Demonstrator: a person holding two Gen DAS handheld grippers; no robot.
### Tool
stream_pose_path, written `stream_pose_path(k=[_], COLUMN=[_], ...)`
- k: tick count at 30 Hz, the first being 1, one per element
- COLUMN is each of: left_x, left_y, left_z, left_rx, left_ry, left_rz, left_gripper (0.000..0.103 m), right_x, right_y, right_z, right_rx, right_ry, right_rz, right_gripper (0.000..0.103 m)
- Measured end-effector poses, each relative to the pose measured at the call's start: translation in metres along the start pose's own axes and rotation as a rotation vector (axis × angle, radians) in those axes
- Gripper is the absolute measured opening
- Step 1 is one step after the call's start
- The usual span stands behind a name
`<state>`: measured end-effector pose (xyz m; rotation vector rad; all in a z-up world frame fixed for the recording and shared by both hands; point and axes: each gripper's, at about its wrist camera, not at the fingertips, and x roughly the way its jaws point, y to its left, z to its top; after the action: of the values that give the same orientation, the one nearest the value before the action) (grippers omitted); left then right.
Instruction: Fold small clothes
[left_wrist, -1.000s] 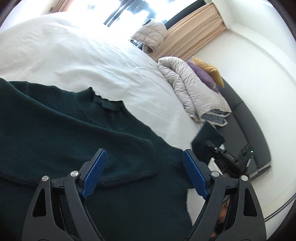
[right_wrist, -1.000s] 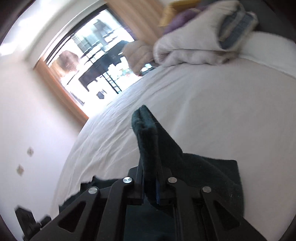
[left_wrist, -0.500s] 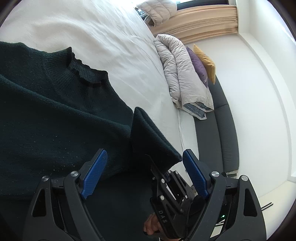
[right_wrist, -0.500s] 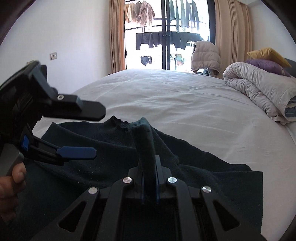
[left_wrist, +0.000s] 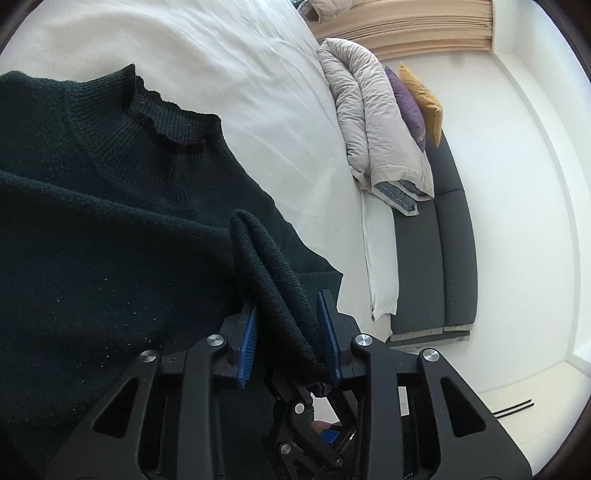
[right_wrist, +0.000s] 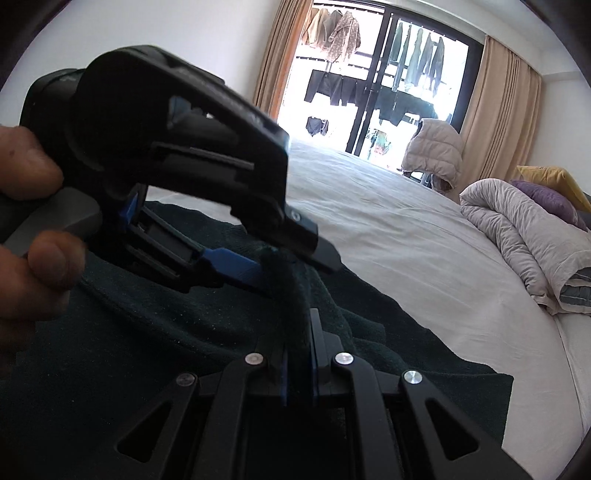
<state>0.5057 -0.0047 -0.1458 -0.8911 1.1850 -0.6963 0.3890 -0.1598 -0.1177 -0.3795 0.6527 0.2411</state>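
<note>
A dark green knit sweater (left_wrist: 110, 236) lies on the white bed, its ribbed collar (left_wrist: 166, 122) toward the far side. One sleeve end (left_wrist: 273, 280) is lifted. My right gripper (right_wrist: 297, 354) is shut on this sleeve end (right_wrist: 291, 295). My left gripper (left_wrist: 288, 332) has narrowed around the same sleeve end, its blue pads on either side of the cloth. In the right wrist view the left gripper (right_wrist: 280, 266) comes in from the left, held by a hand (right_wrist: 33, 243).
The white bed sheet (left_wrist: 236, 74) stretches beyond the sweater. A rolled grey duvet (left_wrist: 369, 122) with purple and yellow pillows (left_wrist: 417, 99) lies at the bed's right edge, beside a dark sofa (left_wrist: 436, 258). A balcony door (right_wrist: 373, 85) and curtains stand beyond the bed.
My right gripper has carried the sleeve end across over the sweater body. My left gripper went from wide open to closed in around that sleeve end.
</note>
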Motion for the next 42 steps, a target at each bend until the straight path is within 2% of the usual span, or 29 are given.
stream_pose_path(k=[2,4,5,6,8,9,10,13,16,18,20,22,25,28,31,37,42], left_x=[0.000,-0.001,-0.001,-0.003,-0.010,-0.019,-0.025,-0.046,-0.063,-0.074,-0.084,-0.094,-0.106,-0.114,-0.122,-0.132,-0.136], left_y=[-0.001,-0.001,-0.001,-0.001,-0.001,-0.002,-0.003,-0.009,-0.017,-0.020,-0.019,-0.012,0.003,0.019,0.034,0.067,0.080], left_z=[0.000,-0.001,0.000,0.000,0.001,-0.001,0.000,0.002,0.005,0.004,0.002,0.002,0.002,-0.002,-0.004,-0.007,-0.009], left_rx=[0.009,0.024,0.029,0.031,0.030,0.038,0.045,0.068,0.092,0.110,0.128,0.125,0.100,0.077,0.076,0.025,0.019], left_ry=[-0.005,-0.018,-0.026,-0.037,-0.065,-0.082,-0.100,-0.147,-0.175,-0.189,-0.199,-0.207,-0.232,-0.245,-0.253,-0.277,-0.286], left_rz=[0.009,0.018,0.022,0.024,0.024,0.031,0.035,0.048,0.044,0.053,0.077,0.096,0.103,0.110,0.129,0.134,0.148], left_gripper=[0.010,0.007,0.007,0.007,0.007,0.007,0.007,0.006,0.006,0.006,0.007,0.006,0.006,0.006,0.007,0.006,0.006], right_x=[-0.002,-0.006,-0.011,-0.017,-0.037,-0.048,-0.055,-0.062,-0.050,-0.046,-0.048,-0.044,-0.041,-0.034,-0.036,-0.036,-0.026], right_y=[0.001,0.001,-0.001,-0.003,-0.015,-0.025,-0.038,-0.085,-0.125,-0.143,-0.156,-0.167,-0.166,-0.173,-0.181,-0.179,-0.176], right_z=[-0.001,-0.002,-0.002,-0.003,-0.009,-0.017,-0.025,-0.064,-0.114,-0.142,-0.162,-0.170,-0.166,-0.173,-0.184,-0.179,-0.169], right_rx=[0.001,0.014,0.030,0.056,0.155,0.236,0.322,0.656,1.027,1.211,1.338,1.396,1.404,1.521,1.618,1.596,1.634], right_ry=[-0.005,-0.007,-0.008,-0.014,-0.042,-0.055,-0.055,-0.012,0.023,0.005,-0.027,-0.052,-0.062,-0.109,-0.172,-0.153,-0.147], right_rz=[0.007,0.024,0.040,0.065,0.109,0.145,0.186,0.292,0.408,0.424,0.409,0.418,0.438,0.498,0.488,0.458,0.525], right_gripper=[0.013,0.018,0.029,0.047,0.068,0.074,0.076,0.076,0.078,0.077,0.077,0.076,0.076,0.076,0.076,0.076,0.077])
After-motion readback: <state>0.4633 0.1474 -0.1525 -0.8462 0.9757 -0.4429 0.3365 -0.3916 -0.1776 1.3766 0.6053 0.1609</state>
